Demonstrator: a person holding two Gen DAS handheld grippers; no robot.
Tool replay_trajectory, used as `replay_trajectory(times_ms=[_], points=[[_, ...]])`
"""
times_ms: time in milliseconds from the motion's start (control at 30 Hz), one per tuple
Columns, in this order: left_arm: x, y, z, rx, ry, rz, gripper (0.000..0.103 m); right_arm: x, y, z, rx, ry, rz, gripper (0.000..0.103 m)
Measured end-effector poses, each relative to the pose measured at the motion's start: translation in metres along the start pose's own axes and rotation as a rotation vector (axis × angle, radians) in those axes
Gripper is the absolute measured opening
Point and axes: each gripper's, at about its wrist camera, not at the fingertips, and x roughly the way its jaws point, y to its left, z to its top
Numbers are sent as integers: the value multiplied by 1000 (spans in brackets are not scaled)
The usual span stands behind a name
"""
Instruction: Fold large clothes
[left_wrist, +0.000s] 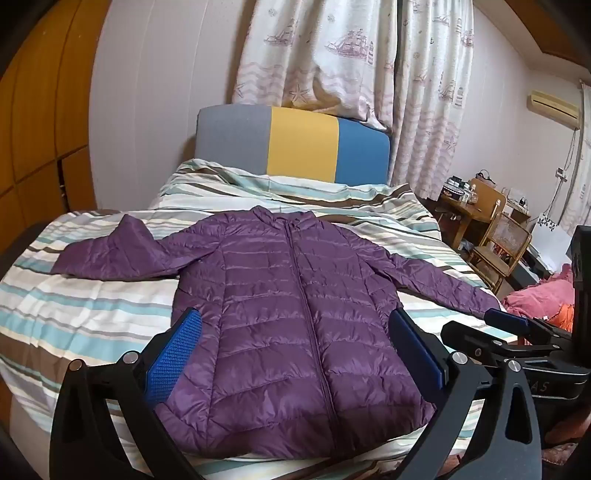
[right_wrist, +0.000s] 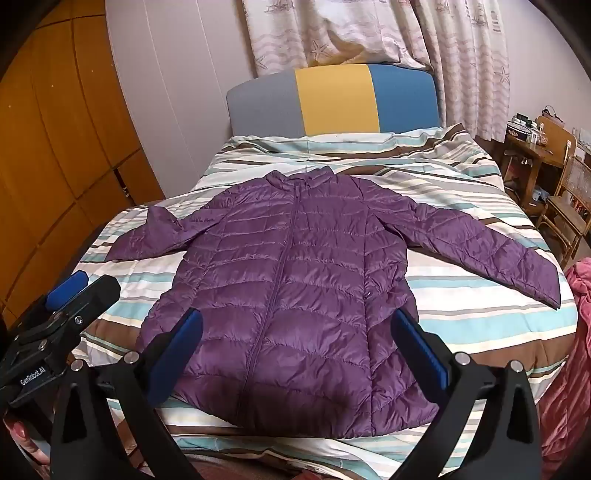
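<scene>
Jacket: a purple quilted puffer jacket (right_wrist: 291, 291) is lying front up and zipped on the bed, collar toward the headboard, hem toward the cameras at the near edge of the bed.
Sleeves: both are spreading out to the sides; in the right wrist view the sleeve on the right (right_wrist: 491, 247) is lying nearly straight toward the bed's right edge, while the sleeve on the left (right_wrist: 155, 236) is bending, its cuff end turning up toward the headboard.
Left tongs: the left tongs (left_wrist: 295, 354) are hanging above the jacket's lower half with the 2 blue pads standing wide apart, gripping nothing and touching no cloth.
Right tongs: the right tongs (right_wrist: 295, 354) are hovering over the hem area, likewise spread fully wide and empty; they are sitting just to the right of the left tongs, each showing at the edge of the other's view.
Bed: a duvet (right_wrist: 461, 325) striped in white, teal, brown and grey is covering the bed under the jacket.
Headboard: a padded headboard (left_wrist: 295, 147) is showing 3 panels, grey, yellow and blue.
Surroundings: ship-print curtains (left_wrist: 354, 55) are hanging behind the headboard, a wooden wardrobe (right_wrist: 55, 147) is standing on the left, a wooden chair (left_wrist: 498, 240) and a cluttered tabletop (left_wrist: 461, 206) are standing on the right, and pink cloth (left_wrist: 539, 295) is lying beside the bed.
</scene>
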Motion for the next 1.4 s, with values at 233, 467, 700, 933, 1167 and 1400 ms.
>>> replay_trajectory(times_ms=[233, 467, 700, 933, 1167, 1400], points=[[-1, 1, -1, -9, 6, -3, 100, 1, -1, 2, 3, 4, 5, 101], [4, 4, -4, -23, 21, -5, 100, 4, -1, -2, 11, 12, 10, 101], [6, 5, -2, -31, 29, -7, 100, 6, -6, 2, 23, 19, 14, 101], [6, 5, -3, -34, 31, -8, 100, 7, -5, 0, 30, 29, 17, 101], [7, 6, -3, -35, 34, -10, 100, 9, -5, -1, 33, 33, 20, 101], [8, 7, -2, -37, 34, -10, 100, 10, -6, -1, 35, 36, 20, 101]])
